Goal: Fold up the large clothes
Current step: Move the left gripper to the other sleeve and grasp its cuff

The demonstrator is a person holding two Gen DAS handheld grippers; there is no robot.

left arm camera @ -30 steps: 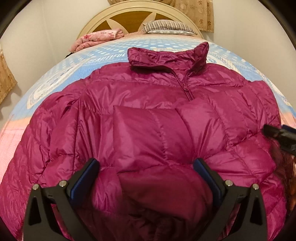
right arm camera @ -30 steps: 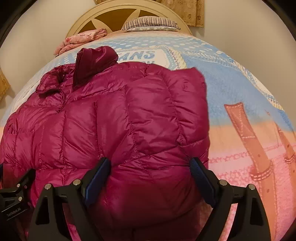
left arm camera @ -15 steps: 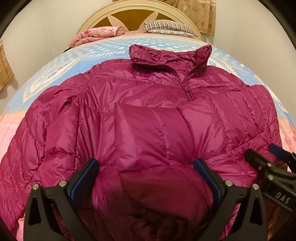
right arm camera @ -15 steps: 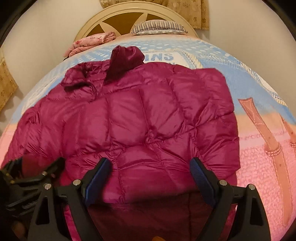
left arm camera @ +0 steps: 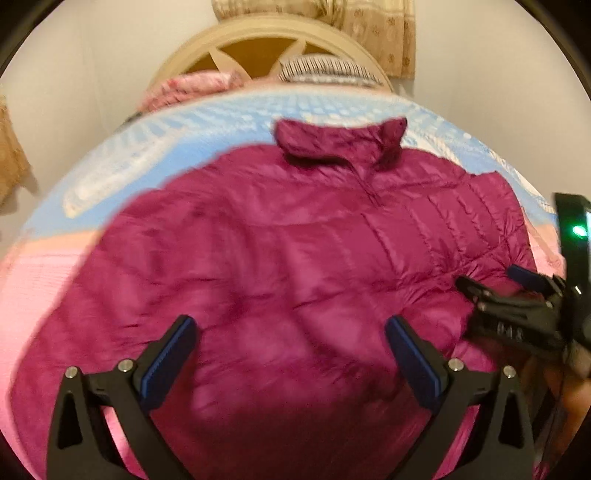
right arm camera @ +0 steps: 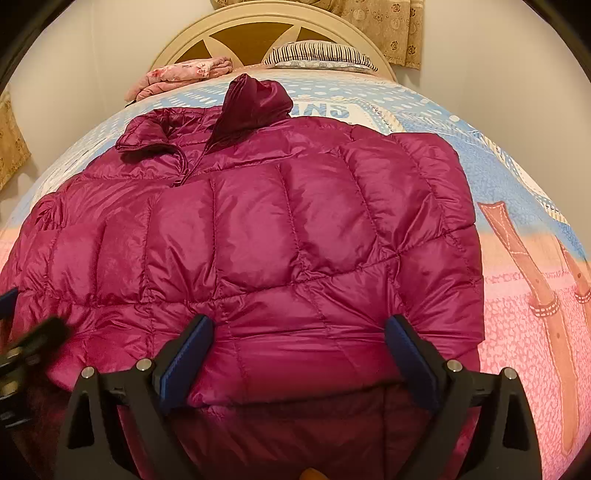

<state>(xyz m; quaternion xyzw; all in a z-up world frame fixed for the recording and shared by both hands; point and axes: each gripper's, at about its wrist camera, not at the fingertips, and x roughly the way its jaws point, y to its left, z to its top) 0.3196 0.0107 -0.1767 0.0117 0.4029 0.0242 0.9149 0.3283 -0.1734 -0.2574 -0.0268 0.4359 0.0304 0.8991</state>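
Note:
A magenta quilted down jacket (right arm camera: 258, 240) lies front up on the bed, collar (right arm camera: 255, 99) toward the headboard, its right side folded in over the body. My right gripper (right arm camera: 299, 347) hovers over the near hem; its jaws are opening and the puffed hem sits between them, untouched by the pads. In the blurred left wrist view the jacket (left arm camera: 295, 240) fills the middle. My left gripper (left arm camera: 291, 343) stands open above its lower part with nothing gripped. The right gripper (left arm camera: 517, 314) shows at the right edge of that view, the left gripper (right arm camera: 29, 347) at the left edge of the right wrist view.
The bedspread (right arm camera: 517, 295) is blue at the far end and pink with brown strap prints nearby. A striped pillow (right arm camera: 317, 55) and a folded pink cloth (right arm camera: 181, 74) lie by the cream headboard (right arm camera: 258, 33). Walls and a curtain (right arm camera: 391, 29) close in behind.
The right gripper slid left along the hem, so the jacket now sits centred in its view. The left gripper pulled back and rose, and more bedspread shows around the jacket in its blurred view.

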